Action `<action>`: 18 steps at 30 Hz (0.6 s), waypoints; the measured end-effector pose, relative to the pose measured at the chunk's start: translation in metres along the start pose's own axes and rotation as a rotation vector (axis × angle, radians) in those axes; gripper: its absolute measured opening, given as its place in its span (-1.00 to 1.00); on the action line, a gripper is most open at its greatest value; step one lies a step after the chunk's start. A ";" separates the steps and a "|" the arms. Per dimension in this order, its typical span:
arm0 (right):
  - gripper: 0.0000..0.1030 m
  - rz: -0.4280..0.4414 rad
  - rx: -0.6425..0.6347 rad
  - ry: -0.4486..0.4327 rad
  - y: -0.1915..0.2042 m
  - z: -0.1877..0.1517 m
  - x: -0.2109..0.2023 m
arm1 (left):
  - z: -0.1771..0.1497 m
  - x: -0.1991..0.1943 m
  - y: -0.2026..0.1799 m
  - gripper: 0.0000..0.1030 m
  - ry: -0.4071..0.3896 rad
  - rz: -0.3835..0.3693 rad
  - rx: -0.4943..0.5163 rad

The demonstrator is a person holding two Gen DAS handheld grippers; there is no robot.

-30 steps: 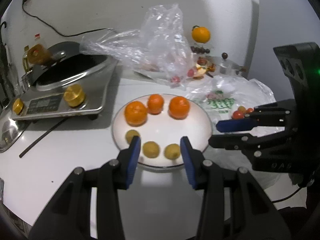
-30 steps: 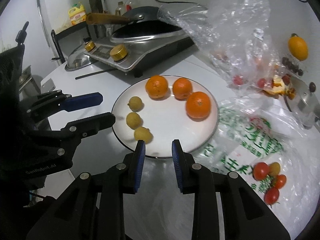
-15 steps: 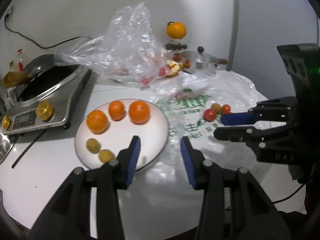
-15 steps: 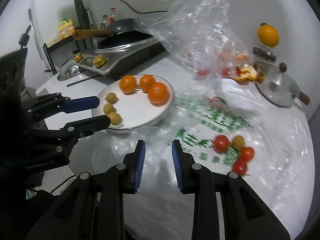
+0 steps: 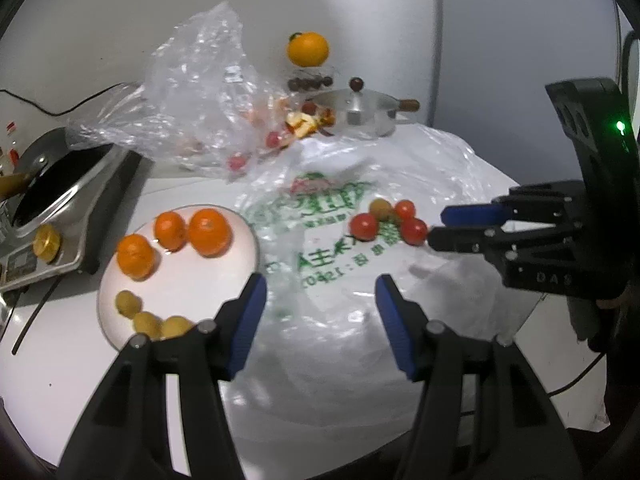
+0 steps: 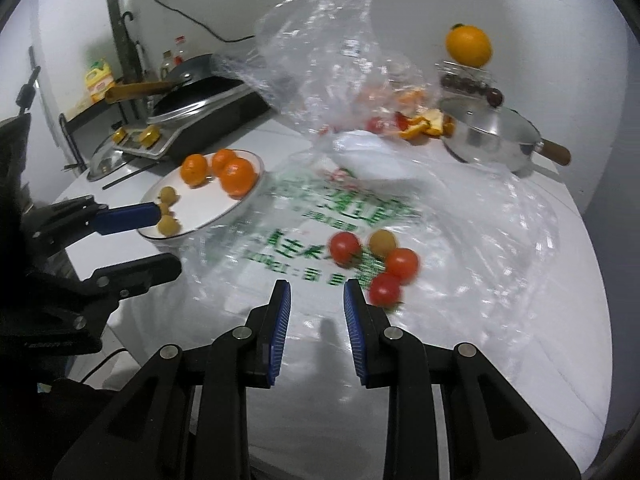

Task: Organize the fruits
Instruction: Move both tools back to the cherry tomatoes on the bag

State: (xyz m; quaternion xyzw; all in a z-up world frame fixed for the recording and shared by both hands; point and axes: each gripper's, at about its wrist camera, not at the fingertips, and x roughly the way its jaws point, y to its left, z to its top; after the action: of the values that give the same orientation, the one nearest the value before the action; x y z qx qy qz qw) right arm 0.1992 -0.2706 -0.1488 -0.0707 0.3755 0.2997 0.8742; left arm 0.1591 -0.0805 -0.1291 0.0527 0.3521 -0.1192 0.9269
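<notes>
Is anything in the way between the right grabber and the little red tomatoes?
Nothing visible blocks it. The right gripper, jaws open, is just short of the cherry tomatoes, which lie bare on top of the printed plastic bag.

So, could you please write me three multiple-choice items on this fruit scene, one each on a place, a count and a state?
1. Where do the cherry tomatoes lie?
A. on the white plate
B. on the printed plastic bag
C. in the steel pot

2. How many oranges sit on the white plate?
A. three
B. one
C. five

3. How is the right gripper?
A. shut on a tomato
B. shut on the bag
C. open, holding nothing

Answers:
1. B, they rest on the printed plastic bag.
2. A, three show in a row.
3. C, its jaws stand apart, with only the bag visible between them.
</notes>
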 end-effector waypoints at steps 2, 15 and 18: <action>-0.43 -0.006 0.005 -0.001 -0.006 -0.001 0.000 | 0.001 0.005 -0.007 0.13 0.008 -0.006 0.010; -0.43 -0.019 0.018 0.035 -0.032 -0.007 0.025 | 0.012 0.034 -0.026 0.13 0.057 -0.011 0.047; -0.43 -0.028 0.009 0.038 -0.033 -0.004 0.032 | 0.015 0.040 -0.026 0.13 0.065 -0.005 0.051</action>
State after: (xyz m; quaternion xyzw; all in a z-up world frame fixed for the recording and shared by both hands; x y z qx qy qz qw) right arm 0.2331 -0.2834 -0.1776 -0.0776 0.3922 0.2844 0.8714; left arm 0.1909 -0.1158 -0.1450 0.0794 0.3790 -0.1285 0.9130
